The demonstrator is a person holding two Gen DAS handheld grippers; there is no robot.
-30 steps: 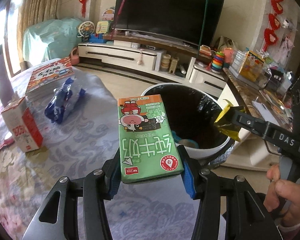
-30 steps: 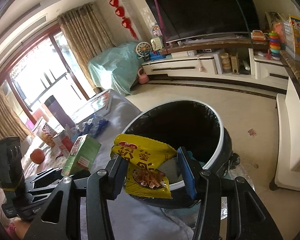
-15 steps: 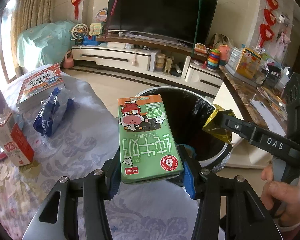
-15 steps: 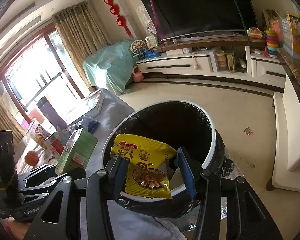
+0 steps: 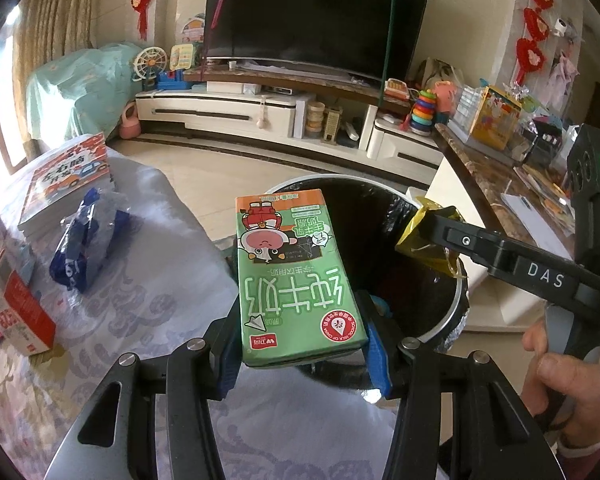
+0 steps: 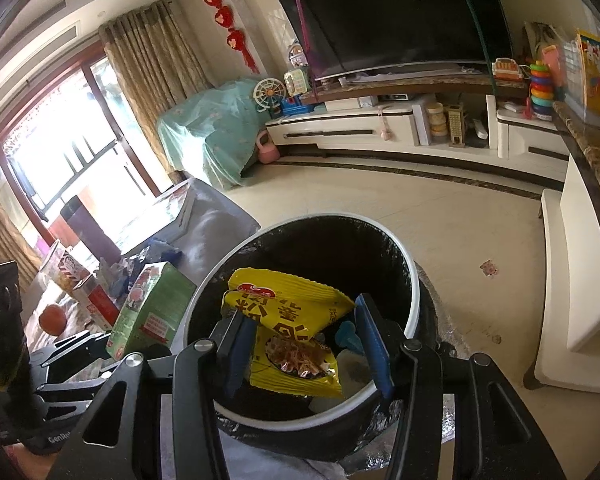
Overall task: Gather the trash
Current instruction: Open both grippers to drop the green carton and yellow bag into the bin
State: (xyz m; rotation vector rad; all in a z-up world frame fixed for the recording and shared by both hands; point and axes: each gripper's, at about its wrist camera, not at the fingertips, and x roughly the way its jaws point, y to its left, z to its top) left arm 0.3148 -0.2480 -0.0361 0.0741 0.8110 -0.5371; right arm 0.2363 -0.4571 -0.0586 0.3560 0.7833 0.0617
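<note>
My left gripper point(image 5: 302, 344) is shut on a green milk carton point(image 5: 296, 276), holding it by its lower end at the table's edge, just short of the bin's near rim. The round bin point(image 5: 458, 304) has a white rim and a black liner. In the right wrist view my right gripper point(image 6: 304, 324) is shut on a yellow snack bag point(image 6: 292, 332) that hangs over the bin's point(image 6: 414, 280) open mouth. Some trash lies at the bin's bottom. The green carton point(image 6: 152, 312) shows left of the bin there.
A table under a patterned cloth point(image 5: 140, 300) carries a blue plastic bag point(image 5: 84, 240), a red and white box point(image 5: 16, 312), a book point(image 5: 68, 172) and an orange fruit point(image 6: 52, 318). A marble counter point(image 5: 492, 184) stands right of the bin. A hand point(image 5: 560, 376) grips the right handle.
Both grippers have drifted toward the bin with their loads. The yellow bag now hangs further over the opening, and the carton is nearer the rim.
</note>
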